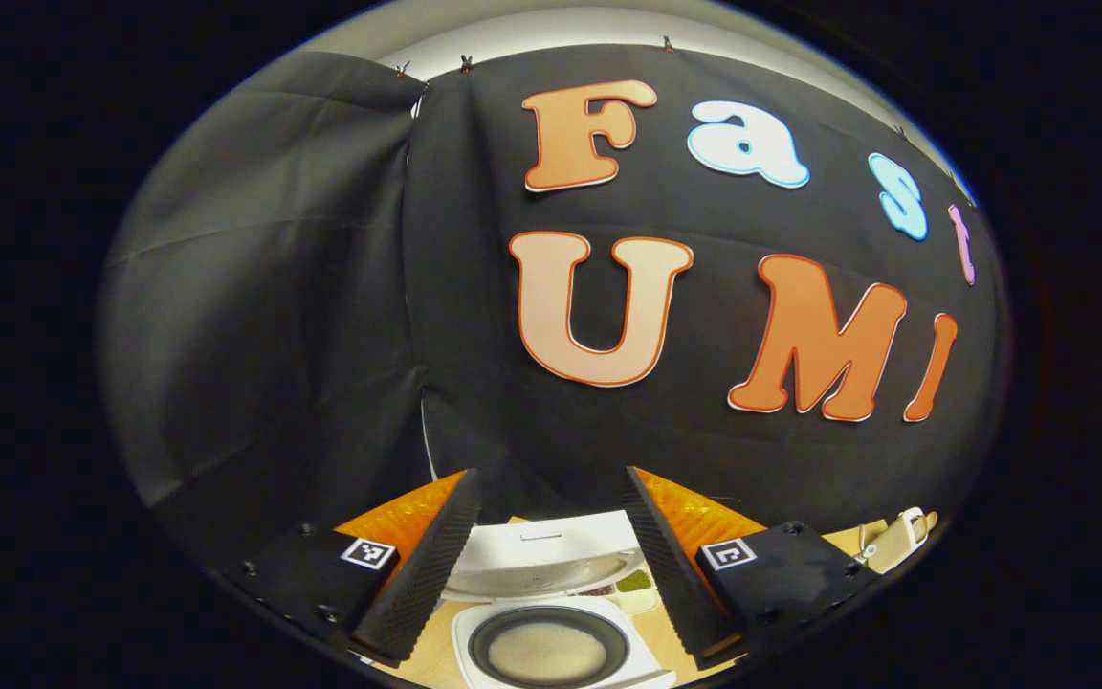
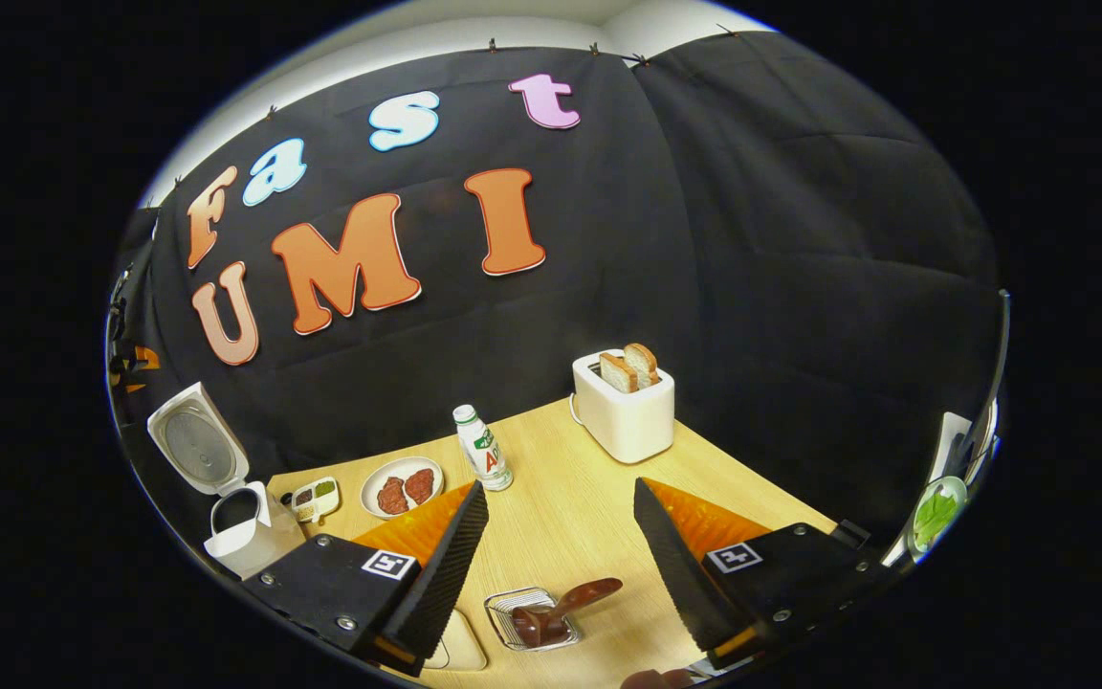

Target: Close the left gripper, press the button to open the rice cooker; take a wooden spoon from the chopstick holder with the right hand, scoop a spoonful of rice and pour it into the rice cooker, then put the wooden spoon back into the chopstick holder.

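Spoon first: a dark brown wooden spoon [image 2: 565, 605] lies slanted in a small wire-mesh chopstick holder [image 2: 524, 620] on the pale wood-grain tabletop [image 2: 561, 498], its rounded end poking up and out over the holder's right rim. It looks light, rigid and smooth, so likely a little slippery between flat pads; I would take it on the stretch that clears the rim, gripping across the narrow width. Which end is bowl and which is handle I cannot tell from here.

In the right gripper view, the right tool [image 2: 556, 565] hangs above the holder with its ribbed black fingers [image 2: 441, 565] spread wide, holding nothing and touching nothing; the spoon sits low between them.

Over to the left in that view stands the white rice cooker [image 2: 250, 536] with its round-lined lid [image 2: 195, 440] swung up, so the button step appears done. In the left gripper view the cooker's dark inner pot [image 1: 548, 646] shows a pale layer of rice [image 1: 546, 654] at its bottom, so I judge the scoop may already be poured and the spoon returned, though that is only a reading of how things lie.

The left tool [image 1: 551, 565] hovers over the open pot, fingers well apart, empty and clear of the cooker. The open lid looks hinged and light; a knock could shift it.
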